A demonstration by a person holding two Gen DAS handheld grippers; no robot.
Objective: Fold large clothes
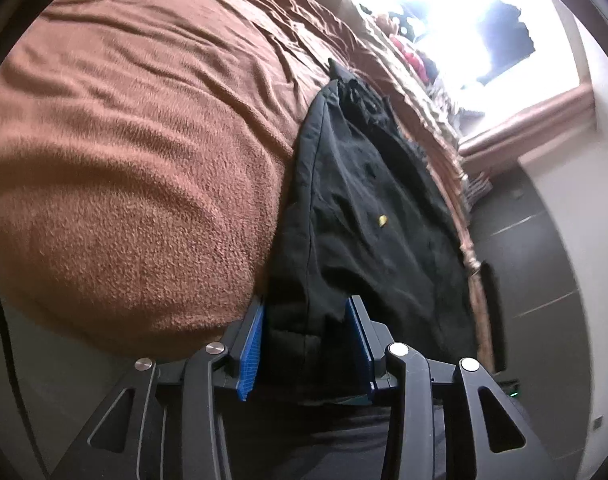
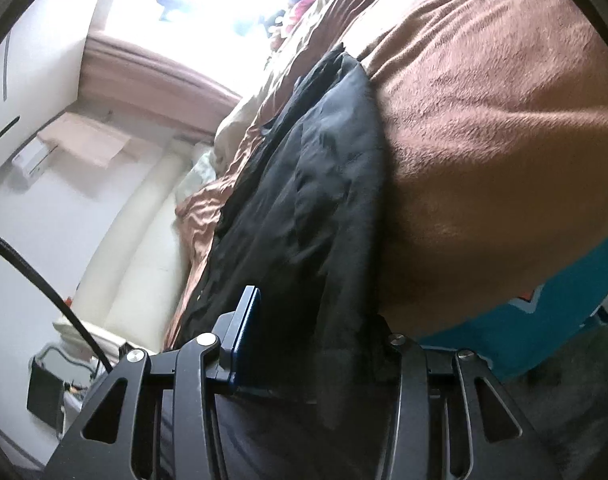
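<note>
A large black garment (image 1: 364,184) lies lengthwise along the edge of a bed covered with a brown fleece blanket (image 1: 143,140). It carries a small yellow mark (image 1: 382,221). My left gripper (image 1: 307,304) is shut on the garment's near end, and black cloth fills the gap between its blue pads (image 1: 251,344). In the right wrist view the same black garment (image 2: 316,168) runs away from me beside the brown blanket (image 2: 484,140). My right gripper (image 2: 318,304) is shut on its near edge. One blue pad (image 2: 245,332) shows, while the cloth drapes over and hides the other finger.
A bright window (image 1: 484,32) and a heap of mixed clothes (image 1: 408,52) stand beyond the bed's far end. Dark floor (image 1: 524,240) runs beside the bed. A teal cloth (image 2: 524,320) hangs below the blanket, and a black cable (image 2: 43,280) crosses at the left.
</note>
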